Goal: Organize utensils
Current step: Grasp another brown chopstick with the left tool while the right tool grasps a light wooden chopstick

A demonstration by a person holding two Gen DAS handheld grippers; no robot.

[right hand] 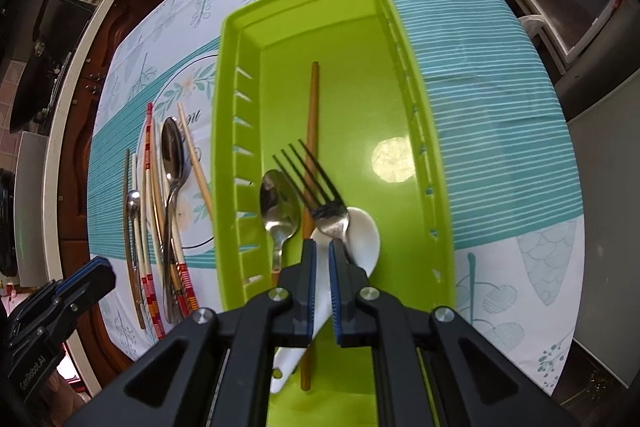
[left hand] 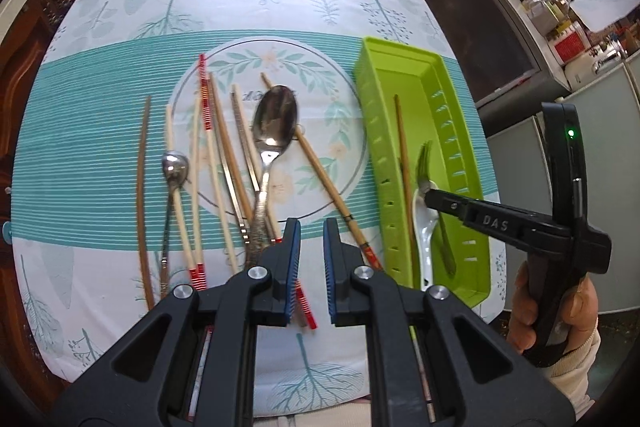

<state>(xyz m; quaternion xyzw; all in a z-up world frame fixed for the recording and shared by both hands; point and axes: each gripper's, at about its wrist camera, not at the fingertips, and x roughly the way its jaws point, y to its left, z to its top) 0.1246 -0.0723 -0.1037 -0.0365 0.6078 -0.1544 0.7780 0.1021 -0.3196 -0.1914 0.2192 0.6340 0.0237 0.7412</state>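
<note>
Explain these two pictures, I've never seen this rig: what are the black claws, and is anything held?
No robot: a person holds a two-finger gripper in each hand, each with a fisheye camera looking along its fingers. One picture is from the left gripper, above loose chopsticks and spoons on the tablecloth; the other from the right gripper, over the green tray. It holds a fork, a metal spoon, a white spoon and a brown chopstick. Both grippers are nearly shut. The left holds nothing; the right's tips sit at the fork's neck, grip unclear.
</note>
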